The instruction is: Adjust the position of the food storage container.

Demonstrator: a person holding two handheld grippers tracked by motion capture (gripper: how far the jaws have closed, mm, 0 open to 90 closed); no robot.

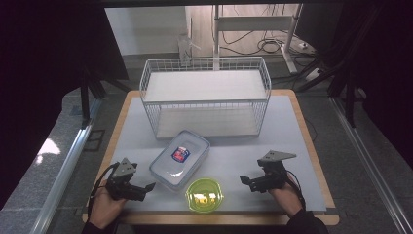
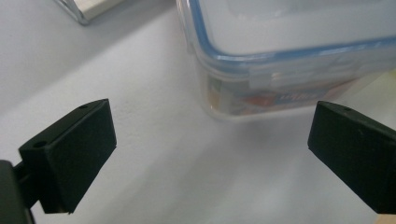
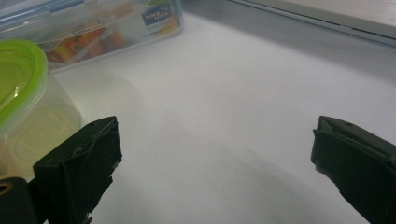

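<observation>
Nearest the camera, one round container with a green lid (image 1: 205, 195) stood at the desk's (image 1: 292, 146) front edge; its contents could not be made out. Just behind it, near but whether touching unclear, lay one rectangular clear box with a blue-rimmed lid (image 1: 179, 158), with orange and red food showing through its wall. One white wire basket (image 1: 205, 95) stood farther back, holding nothing visible. Two tools flanked the containers: the left tool (image 1: 150, 186) was released, just beside the box, and the right tool (image 1: 243, 180) was released too, near the round container.
</observation>
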